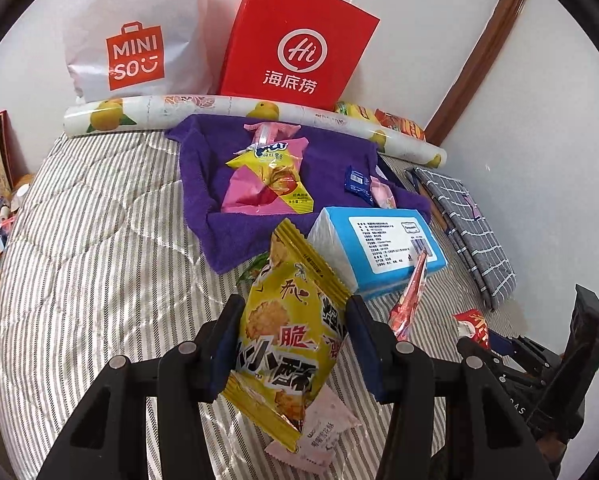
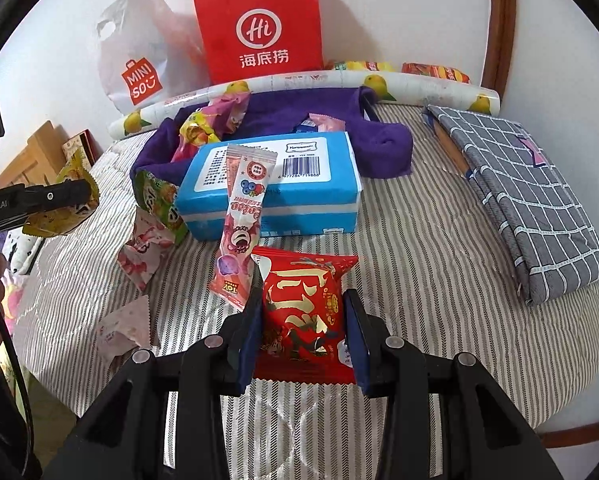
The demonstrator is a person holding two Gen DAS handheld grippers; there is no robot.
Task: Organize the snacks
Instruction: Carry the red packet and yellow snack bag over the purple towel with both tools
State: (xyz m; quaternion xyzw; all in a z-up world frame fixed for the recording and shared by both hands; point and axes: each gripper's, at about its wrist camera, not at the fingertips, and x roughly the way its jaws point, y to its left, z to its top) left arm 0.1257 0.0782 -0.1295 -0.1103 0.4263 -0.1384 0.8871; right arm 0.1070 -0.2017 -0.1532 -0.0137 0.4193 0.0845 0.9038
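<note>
In the left wrist view we see our left gripper [image 1: 291, 344] clamped on a yellow snack packet [image 1: 287, 340] at lower centre, above the striped bedding [image 1: 99, 240]. Only the right wrist view shows our right gripper [image 2: 303, 332] grasping a red snack packet [image 2: 303, 312] at lower centre, plus a pink stick pack [image 2: 243, 216] leaning against the blue tissue pack [image 2: 299, 200].

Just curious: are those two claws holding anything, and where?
Left gripper pinches a yellow snack packet across its middle; right gripper pinches a red snack packet by its sides.
</note>
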